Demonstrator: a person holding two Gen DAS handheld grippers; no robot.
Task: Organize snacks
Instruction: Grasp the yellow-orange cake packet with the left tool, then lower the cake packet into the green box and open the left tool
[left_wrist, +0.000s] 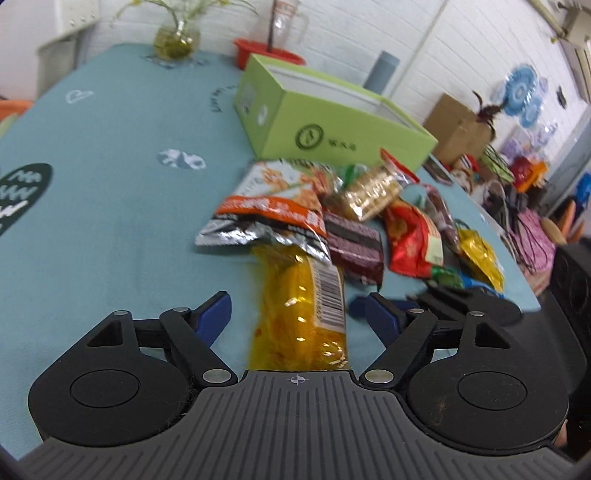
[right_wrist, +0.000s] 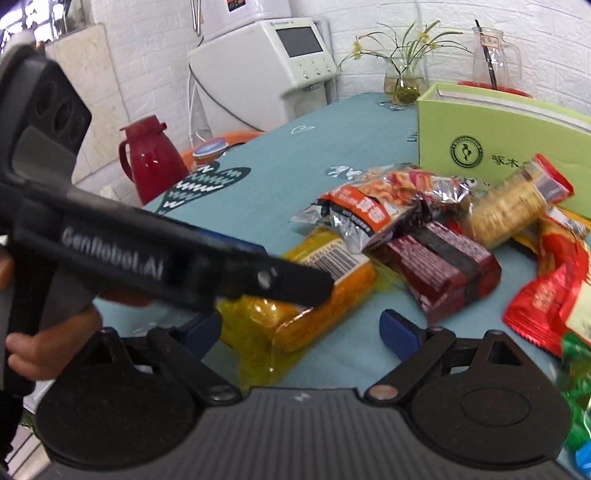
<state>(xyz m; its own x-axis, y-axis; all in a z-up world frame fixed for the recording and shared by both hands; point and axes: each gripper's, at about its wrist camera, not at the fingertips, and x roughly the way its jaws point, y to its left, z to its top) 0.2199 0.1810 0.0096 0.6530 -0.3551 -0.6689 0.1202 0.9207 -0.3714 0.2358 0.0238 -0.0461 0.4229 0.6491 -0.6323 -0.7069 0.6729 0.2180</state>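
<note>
A pile of snack packs lies on the teal tablecloth (left_wrist: 110, 221) in front of an open green box (left_wrist: 332, 122). A yellow-orange pack (left_wrist: 303, 302) with a barcode lies nearest. My left gripper (left_wrist: 295, 310) is open, its blue fingertips either side of that pack, not closed on it. In the right wrist view the same pack (right_wrist: 332, 291) lies partly under the left gripper's body (right_wrist: 166, 266). My right gripper (right_wrist: 303, 332) is open and empty, just in front of the pack's clear end. Further in lie a maroon wafer pack (right_wrist: 443, 266), an orange-silver bag (right_wrist: 354, 218), a cracker roll (right_wrist: 509, 206) and a red bag (right_wrist: 546, 295).
A glass vase with flowers (right_wrist: 402, 85), a glass jug (right_wrist: 495, 62) and a red tray stand behind the green box (right_wrist: 498, 136). A red thermos (right_wrist: 151, 162) and white appliance (right_wrist: 266, 66) stand beyond the table's left edge. Cardboard boxes and clutter (left_wrist: 480, 147) lie off the right side.
</note>
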